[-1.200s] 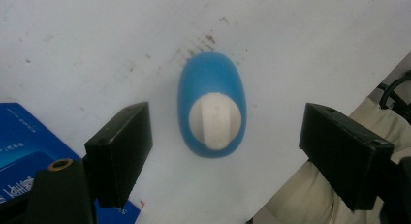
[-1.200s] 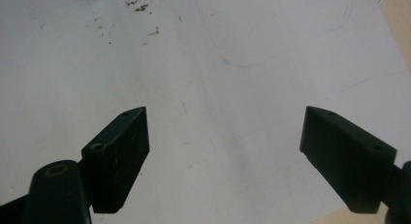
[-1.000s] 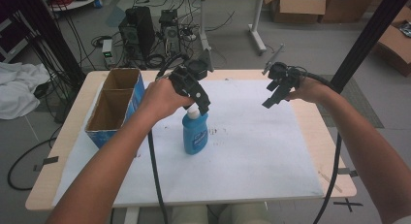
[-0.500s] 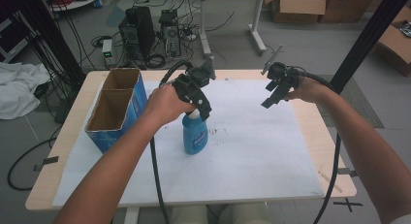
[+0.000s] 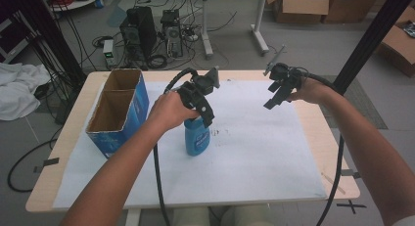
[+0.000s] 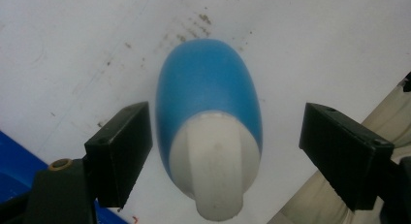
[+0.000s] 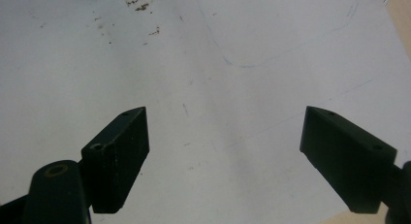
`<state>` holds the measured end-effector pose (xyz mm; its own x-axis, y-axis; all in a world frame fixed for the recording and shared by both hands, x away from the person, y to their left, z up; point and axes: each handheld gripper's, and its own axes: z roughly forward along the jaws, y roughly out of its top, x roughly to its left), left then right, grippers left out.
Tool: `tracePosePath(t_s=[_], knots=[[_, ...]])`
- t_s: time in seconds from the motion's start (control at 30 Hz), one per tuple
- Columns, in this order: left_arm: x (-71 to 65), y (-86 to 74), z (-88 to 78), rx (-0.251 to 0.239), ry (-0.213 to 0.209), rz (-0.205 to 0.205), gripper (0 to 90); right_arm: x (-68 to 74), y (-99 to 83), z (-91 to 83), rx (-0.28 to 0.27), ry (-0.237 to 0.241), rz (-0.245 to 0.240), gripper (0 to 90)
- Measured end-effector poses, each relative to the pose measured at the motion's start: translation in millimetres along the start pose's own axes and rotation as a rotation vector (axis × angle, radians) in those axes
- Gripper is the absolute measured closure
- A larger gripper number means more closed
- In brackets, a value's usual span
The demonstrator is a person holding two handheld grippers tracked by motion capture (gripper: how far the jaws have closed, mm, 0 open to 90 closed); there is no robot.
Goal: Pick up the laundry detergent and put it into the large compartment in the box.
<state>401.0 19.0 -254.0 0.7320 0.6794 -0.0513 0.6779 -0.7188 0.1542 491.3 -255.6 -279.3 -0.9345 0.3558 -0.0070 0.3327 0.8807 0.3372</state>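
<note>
The left gripper [image 6: 225,132] hangs above the bottle [image 5: 196,138], which stands upright mid-desk [image 5: 274,206] beside the box [image 5: 117,113]. Its fingers [image 6: 121,151] are wide open, straddling the white cap without touching. This looks like the approach: next, lower and close. The right gripper [image 5: 279,91] idles open, holding nothing.

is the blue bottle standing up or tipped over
Upright: the blue bottle stands on its base on the white sheet, white cap up between the open left gripper jaws.
</note>
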Motion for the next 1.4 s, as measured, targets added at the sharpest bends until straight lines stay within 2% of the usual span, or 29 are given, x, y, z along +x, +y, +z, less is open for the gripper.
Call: tracePosePath(t_s=[0.37, 0.7, 1.07, 1.4], knots=[[2.7, -1.6, 8.9, 0.012, 0.004, -0.012, 20.0, 0.1, -1.5, 4.6, 0.001, 0.011, 0.007, 17.9], [1.8, -1.5, 23.5, 0.031, 0.015, -0.013, 20.1, -0.3, -0.8, 5.2, -0.001, 0.012, 0.003, 18.0], [-1.6, 3.1, 30.6, 0.045, 0.023, -0.004, 21.1, -0.2, -0.2, 6.2, 0.001, 0.015, 0.004, 18.0], [-0.9, 2.9, 30.6, 0.044, 0.027, -0.015, 24.4, -0.4, 0.0, 5.9, 0.000, 0.016, 0.004, 18.2]])
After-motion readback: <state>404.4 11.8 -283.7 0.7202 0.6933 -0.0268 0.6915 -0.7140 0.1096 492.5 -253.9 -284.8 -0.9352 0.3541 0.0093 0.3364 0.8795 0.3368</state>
